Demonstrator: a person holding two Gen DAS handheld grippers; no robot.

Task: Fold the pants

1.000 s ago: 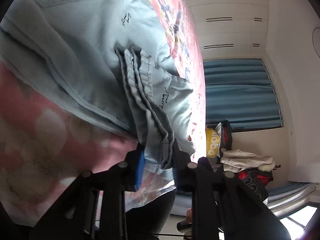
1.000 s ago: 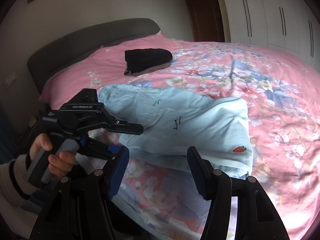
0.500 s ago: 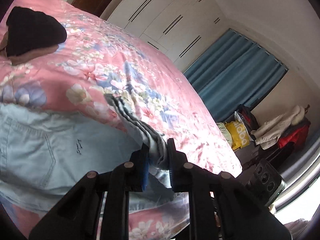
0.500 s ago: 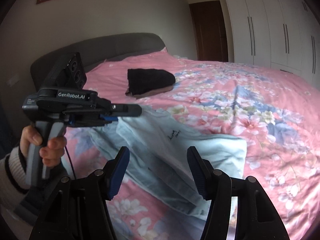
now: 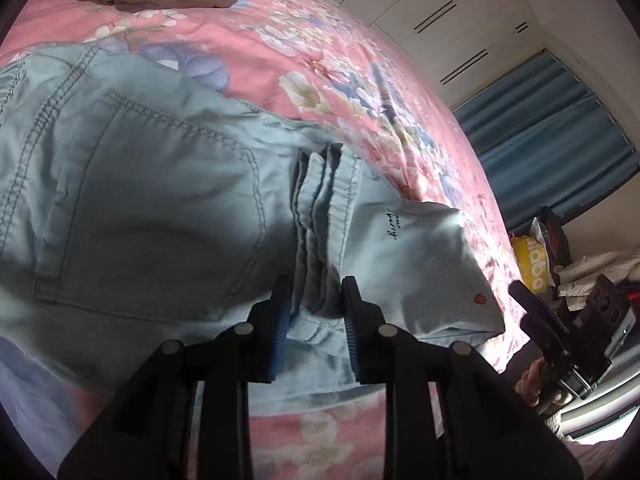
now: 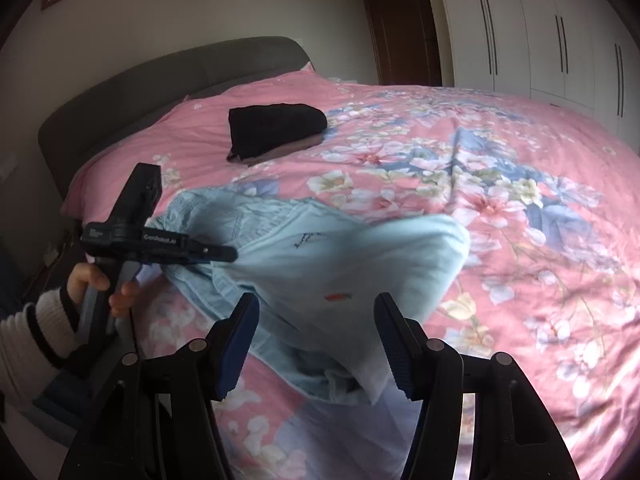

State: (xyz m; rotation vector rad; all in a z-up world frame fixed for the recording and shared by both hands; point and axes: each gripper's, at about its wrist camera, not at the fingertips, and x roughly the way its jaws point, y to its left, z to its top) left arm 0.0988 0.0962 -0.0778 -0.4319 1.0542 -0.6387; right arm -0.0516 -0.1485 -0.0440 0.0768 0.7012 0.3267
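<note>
On the bed, left tool pinches bunched pale-blue pants.

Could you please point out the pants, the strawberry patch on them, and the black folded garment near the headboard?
pants (image 5: pixel 160 216), left wrist view, back pocket.
strawberry patch (image 5: pixel 479 300), left wrist view, its middle.
black garment (image 6: pixel 276 124), right wrist view, top face.

Dim daylight from rt window, fisheye edges dark, pants motion-blurred
</note>
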